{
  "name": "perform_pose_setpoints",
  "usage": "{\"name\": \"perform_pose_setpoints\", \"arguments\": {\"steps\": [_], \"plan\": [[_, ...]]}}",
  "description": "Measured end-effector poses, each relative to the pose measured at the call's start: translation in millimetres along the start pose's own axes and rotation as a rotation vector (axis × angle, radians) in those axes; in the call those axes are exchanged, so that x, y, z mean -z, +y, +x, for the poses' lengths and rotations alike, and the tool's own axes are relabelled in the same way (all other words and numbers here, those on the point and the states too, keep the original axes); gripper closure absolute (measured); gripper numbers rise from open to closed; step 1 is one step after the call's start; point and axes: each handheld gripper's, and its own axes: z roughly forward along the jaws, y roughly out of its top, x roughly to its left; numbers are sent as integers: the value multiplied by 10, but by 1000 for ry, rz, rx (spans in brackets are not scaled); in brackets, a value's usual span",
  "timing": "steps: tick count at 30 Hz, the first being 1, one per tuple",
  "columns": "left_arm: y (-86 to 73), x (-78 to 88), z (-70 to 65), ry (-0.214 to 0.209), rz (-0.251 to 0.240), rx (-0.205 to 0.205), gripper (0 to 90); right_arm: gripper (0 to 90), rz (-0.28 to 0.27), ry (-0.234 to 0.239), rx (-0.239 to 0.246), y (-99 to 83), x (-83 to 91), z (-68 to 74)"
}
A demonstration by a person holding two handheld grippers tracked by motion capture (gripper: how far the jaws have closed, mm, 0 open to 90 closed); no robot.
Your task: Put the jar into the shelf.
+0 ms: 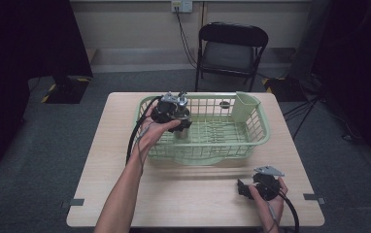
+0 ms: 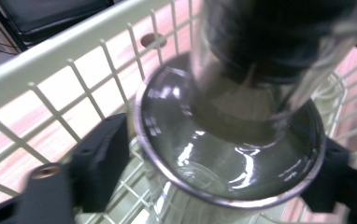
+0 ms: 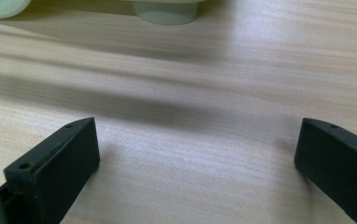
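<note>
The high view was evenly lit from above, while its upper corners were left nearly black. In the left gripper view, the steel cup (image 2: 228, 154) was blurred and marked by white glare. Soft shadow bands were cast across the bench (image 3: 190, 84) in the right gripper view.

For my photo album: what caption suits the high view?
A hand-held gripper lowers a steel cup into a green dish basket.

One basket (image 1: 256, 138), one cup (image 1: 182, 127), one chair (image 1: 229, 48), two grippers
</note>
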Motion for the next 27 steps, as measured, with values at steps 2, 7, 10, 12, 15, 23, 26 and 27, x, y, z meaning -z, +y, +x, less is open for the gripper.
{"name": "perform_pose_setpoints", "arguments": {"steps": [2,7,10,12,15,23,26,27], "plan": [[13,39,-3,13,-22,-3,136,0,0,0,0,0,0,0],[54,155,-21,75,-63,-4,27,0,0,0,0,0,0,0],[92,250,-50,116,-86,-13,18,0,1,-2,-3,2,-1,3],[118,325,-63,121,-103,-21,19,0,1,-3,-3,3,-2,4],[156,449,-88,143,-125,-13,15,0,1,-4,-5,3,-2,5],[148,835,-283,169,-195,7,16,0,1,-4,-4,3,-2,5],[78,934,-363,178,-201,20,22,0,1,-4,-4,3,-2,5],[48,960,-390,184,-201,21,25,0,1,-4,-4,3,-3,5]]}}
